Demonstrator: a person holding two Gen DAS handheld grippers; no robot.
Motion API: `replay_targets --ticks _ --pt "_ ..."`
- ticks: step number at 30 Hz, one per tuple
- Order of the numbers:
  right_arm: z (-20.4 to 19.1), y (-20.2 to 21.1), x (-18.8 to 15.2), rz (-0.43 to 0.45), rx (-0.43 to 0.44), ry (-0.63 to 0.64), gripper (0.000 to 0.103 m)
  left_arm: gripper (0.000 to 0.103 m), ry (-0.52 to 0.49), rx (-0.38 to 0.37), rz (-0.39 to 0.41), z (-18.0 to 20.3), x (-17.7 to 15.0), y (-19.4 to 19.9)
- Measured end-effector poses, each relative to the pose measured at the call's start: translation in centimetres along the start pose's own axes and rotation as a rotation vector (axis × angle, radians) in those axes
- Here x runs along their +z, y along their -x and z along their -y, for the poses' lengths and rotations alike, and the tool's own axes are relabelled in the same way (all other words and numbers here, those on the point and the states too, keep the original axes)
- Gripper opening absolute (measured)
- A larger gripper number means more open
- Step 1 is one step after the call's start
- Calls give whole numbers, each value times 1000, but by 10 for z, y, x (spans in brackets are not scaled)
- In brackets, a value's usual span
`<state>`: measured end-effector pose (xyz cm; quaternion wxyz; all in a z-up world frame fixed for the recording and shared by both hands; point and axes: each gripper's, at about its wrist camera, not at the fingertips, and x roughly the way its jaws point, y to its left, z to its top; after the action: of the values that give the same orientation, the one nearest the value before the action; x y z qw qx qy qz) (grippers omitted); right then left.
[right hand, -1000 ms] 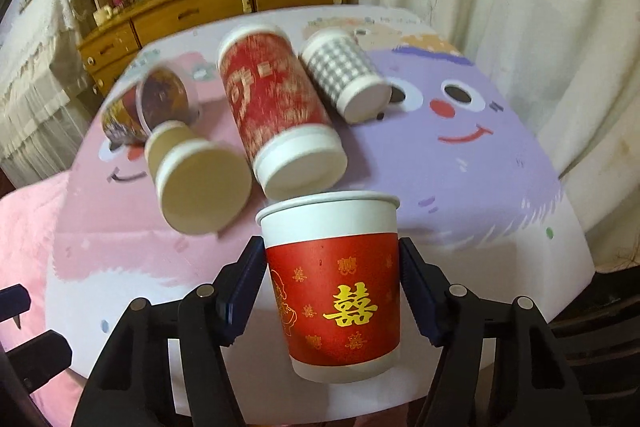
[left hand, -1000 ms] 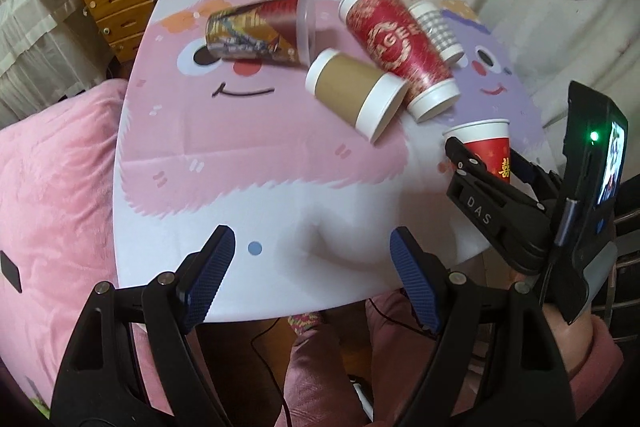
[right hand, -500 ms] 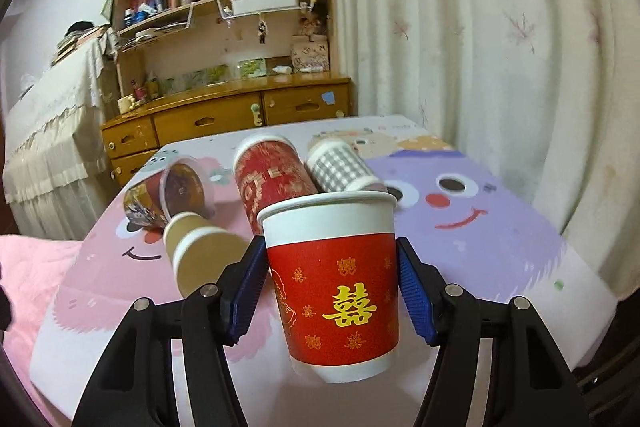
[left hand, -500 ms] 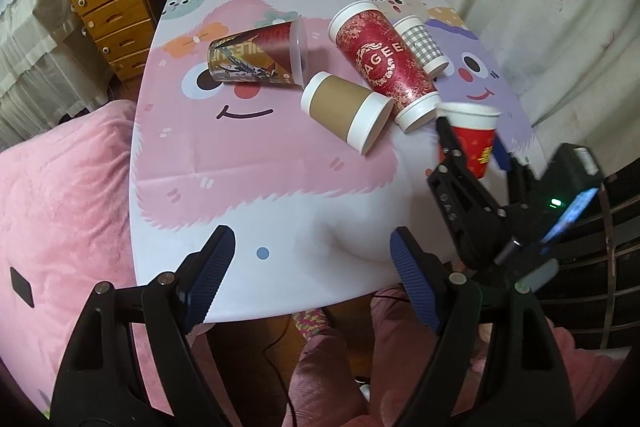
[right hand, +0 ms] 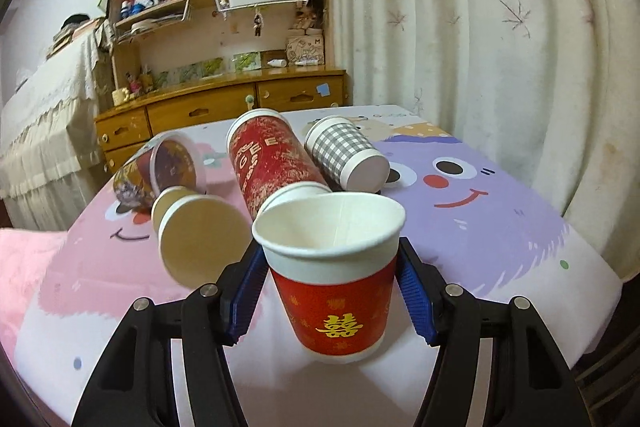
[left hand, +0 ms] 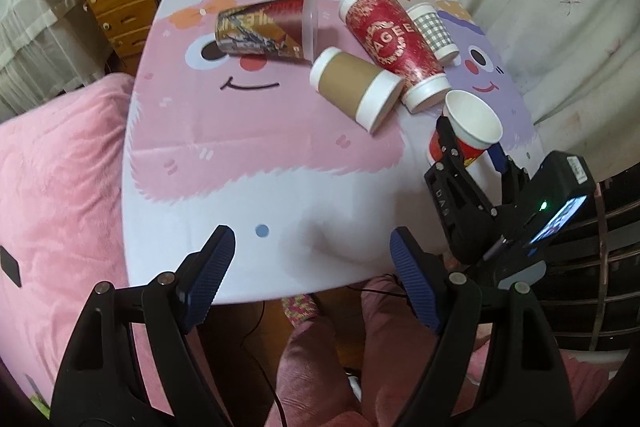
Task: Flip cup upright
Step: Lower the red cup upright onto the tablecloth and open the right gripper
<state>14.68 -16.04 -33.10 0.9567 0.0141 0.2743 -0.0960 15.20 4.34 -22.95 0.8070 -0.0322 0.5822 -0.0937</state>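
A small red paper cup (right hand: 334, 291) with a gold character stands upright, mouth up, tilted slightly toward me. My right gripper (right hand: 328, 291) is shut on the cup's sides, near the table's front right; the cup also shows in the left wrist view (left hand: 470, 131) with the right gripper (left hand: 468, 151) around it. Its base looks at or just above the tabletop. My left gripper (left hand: 310, 279) is open and empty over the table's near edge.
Several cups lie on their sides on the cartoon tablecloth (left hand: 240, 147): a brown one (left hand: 356, 87), a tall red one (left hand: 394, 41), a checked one (left hand: 434, 31) and a clear printed one (left hand: 268, 27). A pink cushion (left hand: 60, 167) lies left, curtains right, drawers behind.
The right gripper has tipped the red cup so its open mouth faces up and lowered it toward the table. The left gripper has stayed open, shifting slightly.
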Motion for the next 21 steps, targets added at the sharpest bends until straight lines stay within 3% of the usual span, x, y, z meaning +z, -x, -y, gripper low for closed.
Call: replay_targets --ticks 10,13,14,15,21 --pt "3 18 -9 -64 15 25 65 78 -26 -24 -18 19 -15 14" --pt "8 13 -6 -169 19 -19 75 78 -5 -26 -20 22 -18 21" --pt "11 10 -7 -208 36 -46 85 78 3 -24 -18 22 -19 23" --pt "13 9 -7 -234 58 -69 89 78 14 -18 -15 24 -21 25" --pt "25 13 -13 -394 157 -95 89 78 53 24 -1 32 -25 34"
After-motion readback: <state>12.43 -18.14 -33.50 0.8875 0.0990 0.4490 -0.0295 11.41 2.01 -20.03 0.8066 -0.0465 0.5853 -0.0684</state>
